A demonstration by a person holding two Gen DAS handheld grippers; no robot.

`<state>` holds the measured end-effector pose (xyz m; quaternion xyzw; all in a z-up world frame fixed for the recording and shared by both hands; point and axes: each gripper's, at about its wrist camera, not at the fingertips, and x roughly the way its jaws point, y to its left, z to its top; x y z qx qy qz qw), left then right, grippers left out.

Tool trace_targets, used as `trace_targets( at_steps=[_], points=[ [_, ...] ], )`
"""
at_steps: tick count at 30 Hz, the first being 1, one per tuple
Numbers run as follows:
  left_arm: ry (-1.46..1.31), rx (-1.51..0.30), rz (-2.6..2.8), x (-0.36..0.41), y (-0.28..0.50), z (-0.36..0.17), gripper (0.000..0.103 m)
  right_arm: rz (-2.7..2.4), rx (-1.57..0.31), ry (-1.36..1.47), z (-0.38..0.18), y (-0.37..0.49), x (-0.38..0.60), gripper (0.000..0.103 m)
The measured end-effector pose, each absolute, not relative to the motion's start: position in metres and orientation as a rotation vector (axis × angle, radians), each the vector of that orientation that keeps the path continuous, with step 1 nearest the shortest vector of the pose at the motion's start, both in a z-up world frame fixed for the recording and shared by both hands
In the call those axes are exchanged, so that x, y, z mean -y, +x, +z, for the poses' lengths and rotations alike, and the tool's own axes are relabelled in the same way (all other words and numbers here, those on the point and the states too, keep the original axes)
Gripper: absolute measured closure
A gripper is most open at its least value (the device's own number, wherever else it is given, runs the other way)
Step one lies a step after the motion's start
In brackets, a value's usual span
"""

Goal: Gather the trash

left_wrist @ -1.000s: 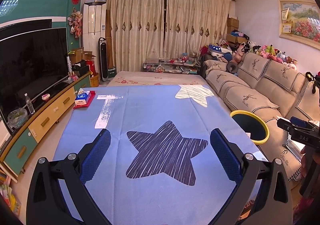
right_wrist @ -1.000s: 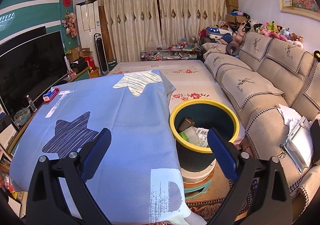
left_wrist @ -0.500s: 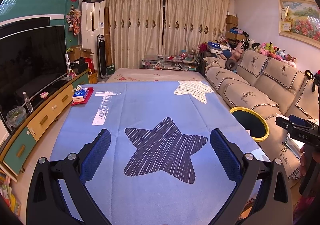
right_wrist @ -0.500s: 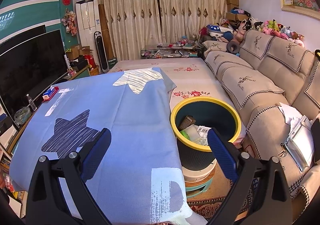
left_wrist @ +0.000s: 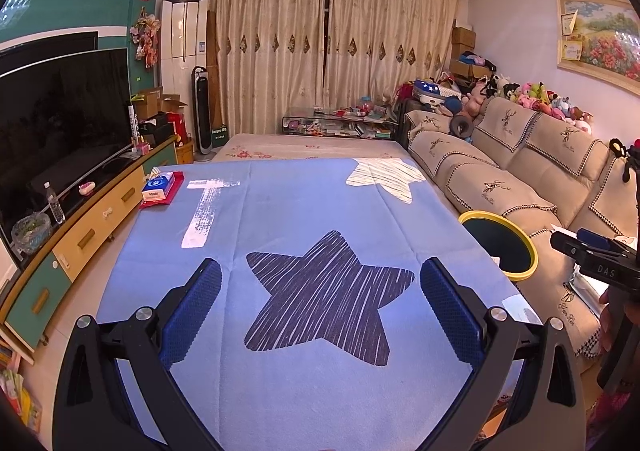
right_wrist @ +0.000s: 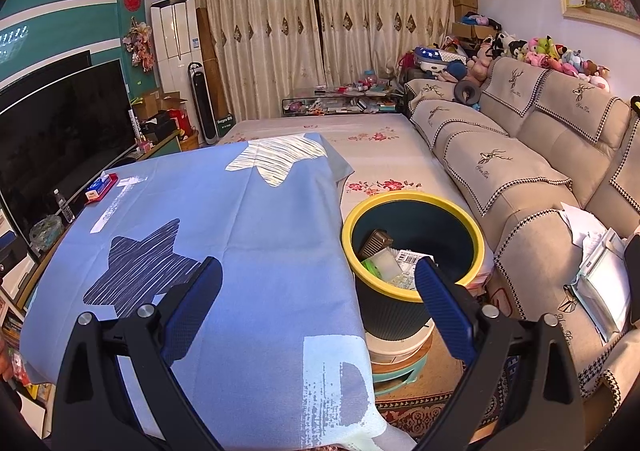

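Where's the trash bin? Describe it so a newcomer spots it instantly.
Find the table under the blue star-print cloth; the trash bin stands on the floor between it and the beige sofa. It is a dark round tub with a bright yellow rim, trash inside.

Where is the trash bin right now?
The trash bin stands on the floor between the blue-covered table and the sofa, ahead of the right gripper; the left wrist view shows it at right.

Curtains, sofa, TV
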<state>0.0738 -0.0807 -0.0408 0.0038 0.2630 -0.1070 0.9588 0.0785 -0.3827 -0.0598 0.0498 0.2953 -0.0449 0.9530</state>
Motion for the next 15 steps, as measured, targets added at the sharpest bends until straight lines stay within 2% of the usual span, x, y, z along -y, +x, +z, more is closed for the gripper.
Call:
trace_targets(
  at_steps=[15],
  points=[
    [0.004, -0.544, -0.218, 0.0819, 0.0756, -0.0445, 0.005, -0.093, -0.601, 0.102, -0.0613, 0.0793, 0.3828, 0.011]
  ],
)
